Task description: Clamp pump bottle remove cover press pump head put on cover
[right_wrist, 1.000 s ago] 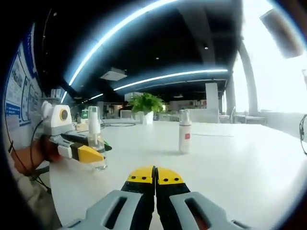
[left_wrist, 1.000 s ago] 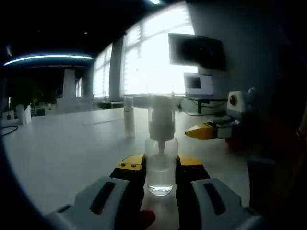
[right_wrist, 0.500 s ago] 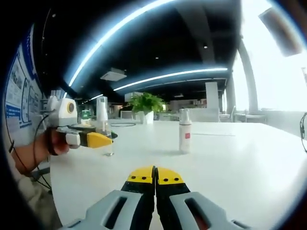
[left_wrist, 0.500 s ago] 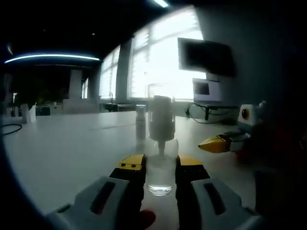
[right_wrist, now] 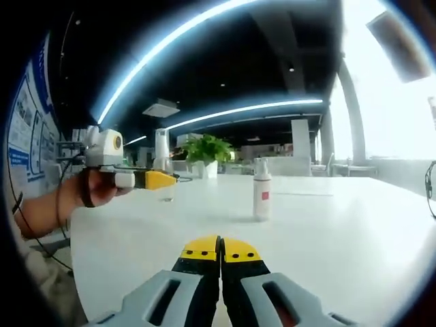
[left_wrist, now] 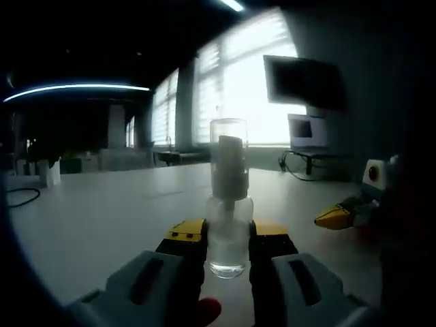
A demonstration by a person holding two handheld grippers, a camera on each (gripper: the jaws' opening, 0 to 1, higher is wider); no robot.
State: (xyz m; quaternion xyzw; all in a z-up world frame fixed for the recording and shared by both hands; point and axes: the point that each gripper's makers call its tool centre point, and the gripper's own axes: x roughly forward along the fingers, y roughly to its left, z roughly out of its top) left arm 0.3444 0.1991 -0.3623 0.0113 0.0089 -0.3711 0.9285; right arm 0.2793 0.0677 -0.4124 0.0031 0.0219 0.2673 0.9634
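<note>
Pump bottle (left_wrist: 228, 235) clamped upright at lower body btwn left tongs (left_wrist: 228, 240), held above bench (left_wrist: 102, 211); clear cover (left_wrist: 229, 153) on. Right tongs (right_wrist: 220, 253) closed, empty. Likely light, smooth, slippery; grip cover by sides.

The left gripper (left_wrist: 228, 238) has its yellow-tipped jaws closed around the pump bottle (left_wrist: 228, 204), holding it upright; in the right gripper view this gripper (right_wrist: 160, 180) is held level above the tabletop by the person's hand (right_wrist: 95, 194), forearm reaching in from the left. The right gripper (right_wrist: 220, 251) points forward low over the tabletop, its jaws pressed together with nothing between them.
</note>
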